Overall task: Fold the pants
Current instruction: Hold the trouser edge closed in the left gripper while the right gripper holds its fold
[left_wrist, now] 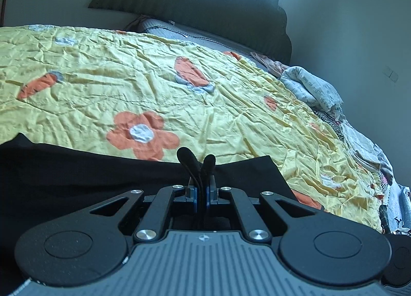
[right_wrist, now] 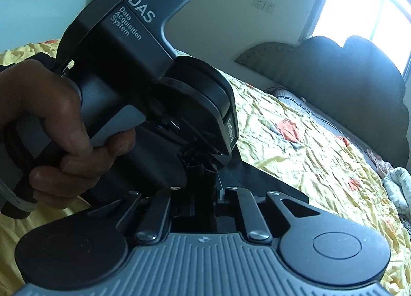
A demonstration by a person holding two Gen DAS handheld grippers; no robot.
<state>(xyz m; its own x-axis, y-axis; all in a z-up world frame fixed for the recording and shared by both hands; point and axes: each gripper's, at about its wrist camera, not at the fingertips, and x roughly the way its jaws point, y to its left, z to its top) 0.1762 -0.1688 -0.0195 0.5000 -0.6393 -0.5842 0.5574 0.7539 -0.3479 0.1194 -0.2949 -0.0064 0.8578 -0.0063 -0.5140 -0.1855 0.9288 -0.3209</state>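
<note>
The black pants [left_wrist: 77, 175] lie flat on the yellow flowered bed sheet [left_wrist: 154, 85], low in the left wrist view. My left gripper [left_wrist: 199, 165] is shut, with a fold of the black cloth pinched between its fingers. In the right wrist view my right gripper [right_wrist: 203, 170] is shut on a bunched edge of the black pants [right_wrist: 257, 180]. The other gripper's body [right_wrist: 133, 46], held by a hand [right_wrist: 51, 121], sits right in front of it and hides most of the pants.
A dark headboard [left_wrist: 205, 0] stands at the far end of the bed. A pile of rumpled clothes [left_wrist: 316, 90] lies along the bed's right edge. A bright window [right_wrist: 372, 8] is behind the headboard.
</note>
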